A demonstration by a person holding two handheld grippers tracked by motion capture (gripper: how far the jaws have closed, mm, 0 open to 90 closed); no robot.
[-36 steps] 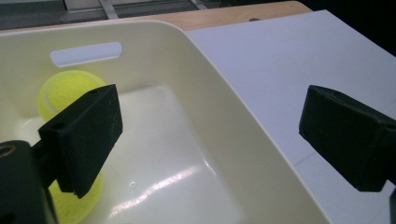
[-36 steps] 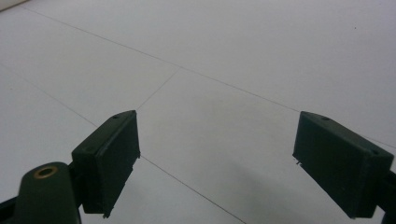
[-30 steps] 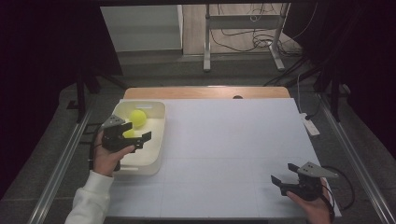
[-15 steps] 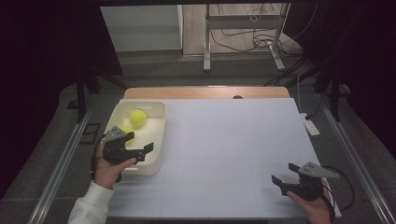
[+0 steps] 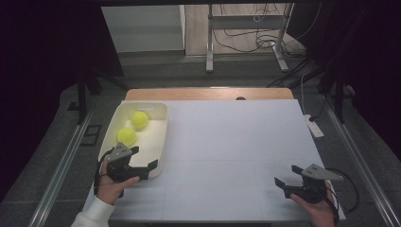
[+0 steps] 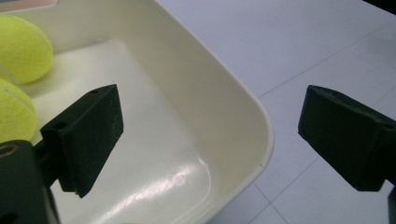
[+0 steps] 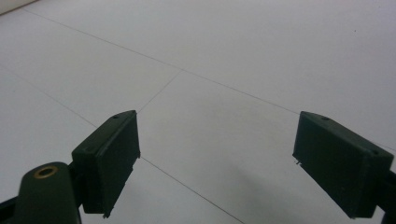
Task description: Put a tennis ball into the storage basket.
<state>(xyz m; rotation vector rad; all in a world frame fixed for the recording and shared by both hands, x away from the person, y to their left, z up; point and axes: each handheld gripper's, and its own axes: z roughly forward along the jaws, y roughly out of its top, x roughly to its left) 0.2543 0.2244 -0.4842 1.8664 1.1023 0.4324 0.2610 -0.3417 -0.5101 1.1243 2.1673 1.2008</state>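
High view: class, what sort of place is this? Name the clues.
Probably a lab or workshop recording station: a white gridded table top under dark surroundings, loose black cables on the floor behind, and metal stand legs.

- A white counter (image 5: 236, 142) with thin grid lines, its wooden edge (image 5: 208, 93) at the far side.
- Grey floor (image 5: 156, 66) beyond, dark at both sides.
- Metal stand legs (image 5: 208, 47) and tangled cables (image 5: 246, 28) at the back.
- A white power strip (image 5: 314, 126) by the counter's right edge.

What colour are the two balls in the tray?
Bright yellow-green balls, clearest in the high view.
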